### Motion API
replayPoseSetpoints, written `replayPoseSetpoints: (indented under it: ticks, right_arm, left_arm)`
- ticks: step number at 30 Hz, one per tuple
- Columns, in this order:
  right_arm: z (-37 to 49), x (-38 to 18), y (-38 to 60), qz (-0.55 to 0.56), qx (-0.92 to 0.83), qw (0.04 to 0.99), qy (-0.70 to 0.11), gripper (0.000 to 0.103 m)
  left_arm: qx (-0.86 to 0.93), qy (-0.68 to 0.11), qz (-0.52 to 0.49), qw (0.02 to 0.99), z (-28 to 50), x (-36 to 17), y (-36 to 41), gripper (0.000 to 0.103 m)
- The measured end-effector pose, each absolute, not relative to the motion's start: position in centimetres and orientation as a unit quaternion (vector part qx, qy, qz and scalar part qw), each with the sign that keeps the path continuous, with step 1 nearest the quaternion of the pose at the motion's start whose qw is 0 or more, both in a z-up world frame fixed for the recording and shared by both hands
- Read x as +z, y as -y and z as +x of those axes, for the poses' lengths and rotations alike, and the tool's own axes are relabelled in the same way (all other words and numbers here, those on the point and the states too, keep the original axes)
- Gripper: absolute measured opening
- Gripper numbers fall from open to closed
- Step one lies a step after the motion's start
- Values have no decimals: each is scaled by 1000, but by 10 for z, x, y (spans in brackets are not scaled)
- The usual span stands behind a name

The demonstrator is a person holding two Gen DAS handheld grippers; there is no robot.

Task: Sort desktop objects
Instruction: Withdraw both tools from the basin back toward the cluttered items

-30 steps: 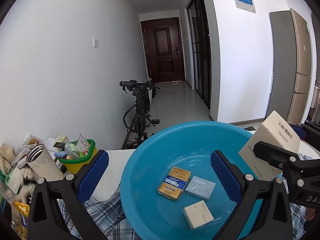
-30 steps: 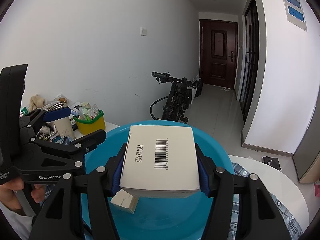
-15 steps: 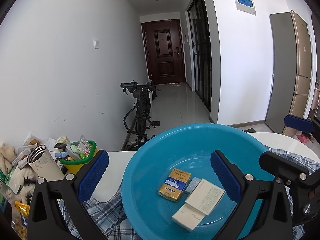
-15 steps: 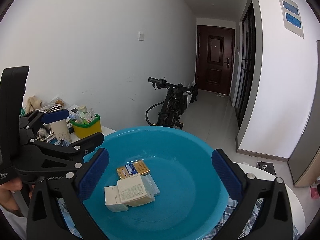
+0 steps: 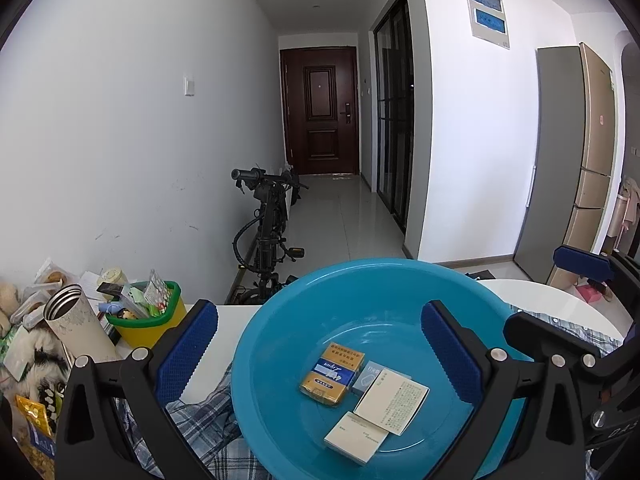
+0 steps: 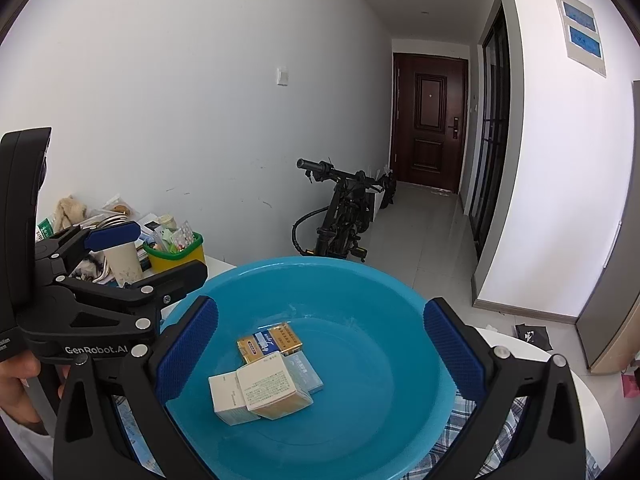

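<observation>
Basin (image 5: 280, 320), blue plastic, sits on a plaid cloth (image 5: 208, 420) over the white tabletop (image 5: 560, 304), w/ both grippers hovering at its near rim, side by side, each tipped a bit downward toward the bowl.

Left gripper (image 5: 320, 344): jaws wide apart, nothing btwn them, blue pads framing the basin's floor. In the right wrist view the same tool (image 6: 156, 256) comes in from the left edge, and part of a hand (image 6: 20, 376) wraps its handle low at the frame edge.

Right gripper (image 6: 320, 344): jaws spread fully, empty, pads apart over the basin's near half. From the left wrist view its black fingers (image 5: 560, 344) cross the basin's right rim.

Inside the basin, four small boxes bunched together on the floor. Biggest, a white box w/ fine print (image 6: 272, 384), lies tilted, leaning on top of the others. A smaller white box (image 6: 226, 396) lies partly under its left side, touching. A yellow-and-blue pack (image 6: 268, 342) lies flat just behind them, and a pale blue box (image 6: 308, 372) pokes out from under the big one on the right.

Off to the left on the tabletop: yellow tub w/ green rim (image 5: 148, 320) stuffed w/ small items, a steel-mouthed tumbler (image 5: 76, 324) beside it, snack packets past that. Folding bike (image 5: 268, 228) stands on the floor by the wall, dark door (image 5: 320, 108) at the hallway's end.
</observation>
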State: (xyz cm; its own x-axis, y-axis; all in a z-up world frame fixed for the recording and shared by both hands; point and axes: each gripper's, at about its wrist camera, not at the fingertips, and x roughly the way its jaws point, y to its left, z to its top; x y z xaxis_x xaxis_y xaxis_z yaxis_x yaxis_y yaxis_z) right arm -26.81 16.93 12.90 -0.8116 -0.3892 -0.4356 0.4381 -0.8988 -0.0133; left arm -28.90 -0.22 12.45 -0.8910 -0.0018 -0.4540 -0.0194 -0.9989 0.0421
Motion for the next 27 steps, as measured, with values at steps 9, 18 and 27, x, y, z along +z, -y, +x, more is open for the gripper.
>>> replayPoseSetpoints:
  ticks: [9,18,27]
  right_arm:
    - [-265,133,-175,215,-945,242,-54,103]
    - [-274,124,-183,228,-941,249,-38,103]
    - [-270,130,-180,213,-944,252,-28,103]
  left_arm:
    - [975,-21,-222,1,-281,134,0,103]
    - [970,-37,-240,3,-291,123,-9,103]
    - [968,-48,-245,7,-289,123,-16,103]
